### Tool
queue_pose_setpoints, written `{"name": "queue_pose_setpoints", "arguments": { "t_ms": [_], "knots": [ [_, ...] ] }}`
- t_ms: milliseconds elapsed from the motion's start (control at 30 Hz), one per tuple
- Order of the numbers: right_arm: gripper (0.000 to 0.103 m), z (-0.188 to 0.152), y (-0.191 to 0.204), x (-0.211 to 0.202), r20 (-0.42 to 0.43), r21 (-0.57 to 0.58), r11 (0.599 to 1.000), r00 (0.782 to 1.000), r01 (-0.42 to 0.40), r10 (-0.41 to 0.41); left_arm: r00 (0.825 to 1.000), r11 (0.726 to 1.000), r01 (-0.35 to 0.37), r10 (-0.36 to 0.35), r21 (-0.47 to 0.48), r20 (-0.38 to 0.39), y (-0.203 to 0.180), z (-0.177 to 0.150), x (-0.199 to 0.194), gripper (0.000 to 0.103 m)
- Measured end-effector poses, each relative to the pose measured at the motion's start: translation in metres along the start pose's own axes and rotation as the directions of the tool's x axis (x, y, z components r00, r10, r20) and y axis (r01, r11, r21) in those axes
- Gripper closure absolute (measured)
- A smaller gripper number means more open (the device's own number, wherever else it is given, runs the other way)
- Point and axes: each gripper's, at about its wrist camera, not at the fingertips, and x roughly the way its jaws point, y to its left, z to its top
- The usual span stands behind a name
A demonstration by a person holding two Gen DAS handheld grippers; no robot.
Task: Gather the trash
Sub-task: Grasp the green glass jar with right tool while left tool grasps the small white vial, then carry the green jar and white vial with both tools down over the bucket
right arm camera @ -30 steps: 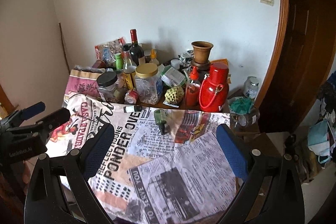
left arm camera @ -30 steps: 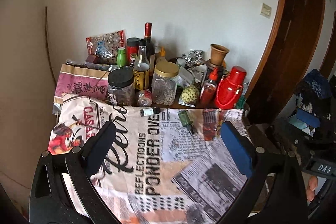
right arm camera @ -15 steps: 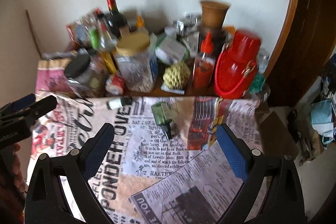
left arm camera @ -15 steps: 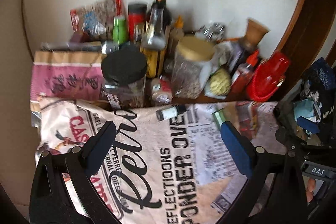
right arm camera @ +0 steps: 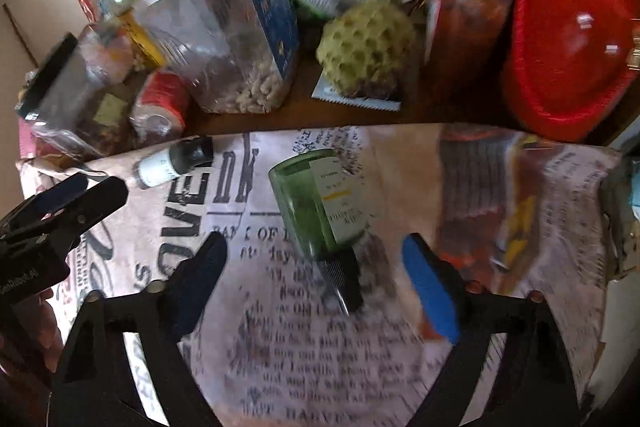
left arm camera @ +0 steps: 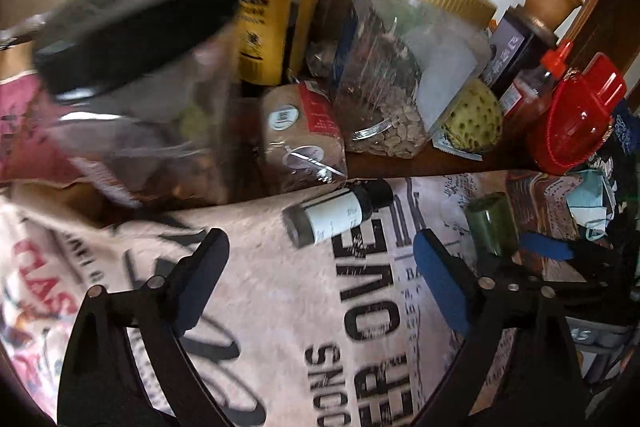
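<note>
While both grippers hang over the printed cloth [right arm camera: 500,187] on the desk, nothing has been collected yet: each pair of jaws is empty, so the whole pickup is left to do. Two small bottles lie on their sides on the cloth and look like the trash to take.

The green bottle [right arm camera: 320,203] lies just ahead of the right gripper [right arm camera: 314,283], its black cap pointing back between the fingers, the glass body beyond the tips. These jaws are closing but stand apart, with only the cap between them and no pad touching it.

The vial [left arm camera: 336,215], white-labelled with a black cap, lies ahead of the left gripper [left arm camera: 320,275], just past the tips and roughly centred. Those jaws are wide, closing slightly, with only cloth between them.

Behind both, jars and bottles crowd the desk's back edge.
</note>
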Motion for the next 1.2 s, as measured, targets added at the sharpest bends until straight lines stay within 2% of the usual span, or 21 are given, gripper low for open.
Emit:
{"name": "queue_pose_setpoints", "arguments": {
  "t_ms": [133, 167, 367, 500, 600, 700, 800, 867, 900, 1000, 1167, 1200],
  "knots": [
    [0.049, 0.004, 0.005, 0.014, -0.012, -0.026, 0.999, 0.999, 0.031, -0.031, 1.000, 1.000, 0.017, -0.017, 0.002, -0.025, 0.002, 0.006, 0.020, 0.013],
    [0.059, 0.003, 0.007, 0.014, -0.006, -0.039, 0.998, 0.999, 0.046, -0.046, 0.999, 1.000, 0.017, -0.017, 0.005, -0.029, 0.002, 0.006, 0.023, 0.013],
    [0.061, -0.010, 0.015, -0.005, 0.058, -0.046, 0.998, 0.998, 0.042, -0.039, 0.999, 1.000, 0.014, -0.013, 0.028, -0.030, -0.005, 0.004, 0.034, 0.013],
    [0.061, -0.023, 0.013, -0.022, 0.073, -0.022, 0.999, 0.997, 0.035, -0.034, 1.000, 1.000, -0.003, 0.003, -0.009, -0.016, -0.006, 0.005, 0.036, 0.013],
    [0.062, -0.031, 0.008, -0.034, 0.078, -0.015, 0.998, 0.995, 0.055, -0.054, 1.000, 0.999, -0.016, 0.016, -0.043, -0.004, -0.007, 0.006, 0.039, 0.021],
    [0.062, -0.043, -0.002, -0.046, 0.076, 0.008, 0.999, 0.996, 0.050, -0.050, 0.999, 0.998, -0.050, 0.050, -0.046, 0.002, -0.012, 0.007, 0.041, 0.042],
    [0.062, -0.054, -0.013, -0.057, 0.074, 0.025, 0.998, 0.995, 0.057, -0.059, 0.999, 0.998, -0.033, 0.033, -0.059, 0.001, -0.016, 0.008, 0.043, 0.043],
    [0.062, -0.060, -0.019, -0.069, 0.077, 0.034, 0.997, 0.995, 0.063, -0.065, 1.000, 0.999, -0.013, 0.013, -0.048, -0.004, -0.019, 0.006, 0.041, 0.069],
    [0.062, -0.064, -0.024, -0.075, 0.078, 0.040, 0.997, 0.995, 0.062, -0.065, 1.000, 0.999, -0.001, 0.001, -0.037, -0.019, -0.023, 0.004, 0.040, 0.069],
    [0.062, -0.073, -0.032, -0.092, 0.088, 0.058, 0.997, 0.994, 0.055, -0.060, 1.000, 0.999, -0.028, 0.028, 0.016, -0.008, -0.038, 0.001, 0.029, 0.072],
    [0.062, -0.077, -0.045, -0.119, 0.119, 0.064, 0.996, 0.991, 0.058, -0.065, 1.000, 0.998, -0.003, 0.003, 0.063, 0.002, -0.056, -0.010, 0.005, 0.074],
    [0.062, -0.073, -0.045, -0.113, 0.124, 0.065, 0.996, 0.990, 0.058, -0.066, 1.000, 0.998, 0.002, -0.002, 0.071, 0.003, -0.058, -0.012, 0.001, 0.074]
  ]
}}
